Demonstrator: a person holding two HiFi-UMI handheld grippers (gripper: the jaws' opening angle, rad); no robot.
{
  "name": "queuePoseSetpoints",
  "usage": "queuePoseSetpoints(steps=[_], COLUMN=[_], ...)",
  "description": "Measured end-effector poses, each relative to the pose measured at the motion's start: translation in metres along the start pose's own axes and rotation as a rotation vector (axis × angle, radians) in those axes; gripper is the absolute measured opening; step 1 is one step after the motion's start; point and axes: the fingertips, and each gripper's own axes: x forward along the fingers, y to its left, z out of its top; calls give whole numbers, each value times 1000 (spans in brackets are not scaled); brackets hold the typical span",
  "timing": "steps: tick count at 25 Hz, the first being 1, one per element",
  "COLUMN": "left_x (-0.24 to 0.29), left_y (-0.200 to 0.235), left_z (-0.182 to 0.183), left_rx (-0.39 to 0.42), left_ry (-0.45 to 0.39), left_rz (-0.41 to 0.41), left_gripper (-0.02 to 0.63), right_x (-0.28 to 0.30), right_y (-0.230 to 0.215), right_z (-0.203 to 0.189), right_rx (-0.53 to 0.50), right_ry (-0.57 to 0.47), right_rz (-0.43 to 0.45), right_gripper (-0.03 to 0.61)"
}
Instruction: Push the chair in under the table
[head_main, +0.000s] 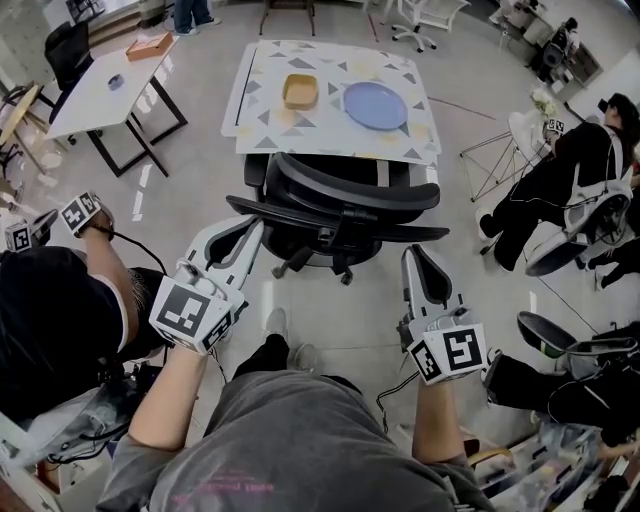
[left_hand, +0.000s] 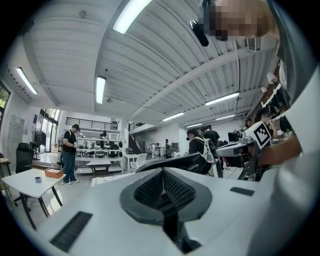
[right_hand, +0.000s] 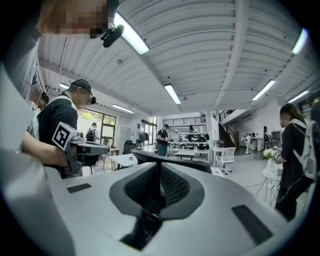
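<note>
Standing against the near edge of the white table with a triangle-patterned cloth (head_main: 262, 135), the black mesh office chair (head_main: 335, 200) looks only partly tucked in, so pushing likely remains. The left gripper (head_main: 250, 230) and right gripper (head_main: 414, 252) sit just behind it, jaws closed on nothing. The shallow tan square tray (head_main: 300, 90) and round blue plate (head_main: 375, 105) lie empty.

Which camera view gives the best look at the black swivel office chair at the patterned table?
The head view: it shows the black swivel office chair from above, with backrest, armrests and base, at the near edge of the patterned table. The left gripper view shows only the top of its backrest, and the right gripper view likewise.
</note>
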Motion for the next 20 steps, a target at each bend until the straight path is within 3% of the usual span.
queuePoseSetpoints(steps=[20], left_x=[11], left_y=[20], left_z=[-8], left_rx=[-38], left_ry=[5], left_rz=[9], left_gripper=[0], right_x=[31], right_y=[2], right_z=[-7], right_rx=[82], right_ry=[12], right_rz=[12], right_gripper=[9])
